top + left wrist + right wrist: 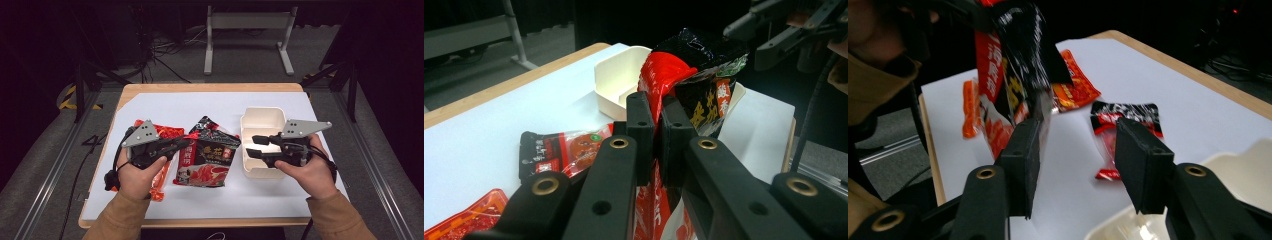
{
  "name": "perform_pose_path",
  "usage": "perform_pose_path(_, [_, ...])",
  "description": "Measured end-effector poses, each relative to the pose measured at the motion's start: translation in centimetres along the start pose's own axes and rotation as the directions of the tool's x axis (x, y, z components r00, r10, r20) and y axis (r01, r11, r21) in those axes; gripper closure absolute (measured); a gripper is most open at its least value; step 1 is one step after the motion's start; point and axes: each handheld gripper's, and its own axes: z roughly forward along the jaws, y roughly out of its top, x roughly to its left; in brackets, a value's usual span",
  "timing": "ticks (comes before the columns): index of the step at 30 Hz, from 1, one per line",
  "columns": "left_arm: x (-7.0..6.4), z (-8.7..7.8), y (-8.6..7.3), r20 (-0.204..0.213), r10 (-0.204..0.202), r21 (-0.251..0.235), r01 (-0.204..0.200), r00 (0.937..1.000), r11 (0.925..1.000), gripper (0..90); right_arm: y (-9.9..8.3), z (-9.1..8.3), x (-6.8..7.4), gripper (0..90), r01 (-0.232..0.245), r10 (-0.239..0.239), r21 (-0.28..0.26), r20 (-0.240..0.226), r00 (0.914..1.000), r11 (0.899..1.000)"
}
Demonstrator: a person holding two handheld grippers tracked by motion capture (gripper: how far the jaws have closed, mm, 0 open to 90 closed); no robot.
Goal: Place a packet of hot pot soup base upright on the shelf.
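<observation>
A large red and black snack packet (209, 159) hangs lifted off the table, pinched at its red edge by my left gripper (186, 145), which is shut on it. In the left gripper view the packet (684, 75) rises between the closed jaws of the left gripper (657, 125). My right gripper (251, 146) is open over the left part of a cream container (262, 116), its jaws pointing at the packet. In the right gripper view the packet (1013, 75) hangs just beyond the left jaw of the right gripper (1083, 150), with nothing between the jaws.
A small black and red packet (1128, 115) lies on the white table cover (200, 102) behind the lifted one. Orange packets (167, 131) lie under and beside my left hand. The cream container (616, 80) stands at the right. Wooden table edges border the cover.
</observation>
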Motion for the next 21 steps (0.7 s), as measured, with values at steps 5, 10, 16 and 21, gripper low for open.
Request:
perform_pose_path(5, [-0.1, 0.1, 0.0, 0.004, 0.002, 0.006, -0.002, 1.0000, 1.0000, 86.2, 1.0, 1.1, 0.1, 49.0, 0.009, -0.010, -0.026, -0.048, 0.9988, 1.000])
perform_pose_path(10, [-0.3, 0.3, 0.0, 0.008, -0.006, -0.001, 0.006, 0.9999, 1.0000, 86.3, 1.5, 2.4, 0.7, 48.3, 0.025, -0.026, -0.016, -0.083, 0.9962, 1.000])
perform_pose_path(16, [-0.6, 0.5, 0.0, 0.019, -0.001, 0.000, 0.001, 0.9998, 1.0000, 86.2, 1.7, 4.1, 1.1, 48.9, 0.044, -0.043, 0.014, -0.097, 0.9944, 0.999])
perform_pose_path(21, [-0.8, 0.6, 0.0, 0.026, 0.007, 0.001, -0.007, 0.9996, 1.0000, 86.2, 1.9, 5.3, 1.5, 56.4, 0.052, -0.045, 0.056, -0.111, 0.9928, 0.997])
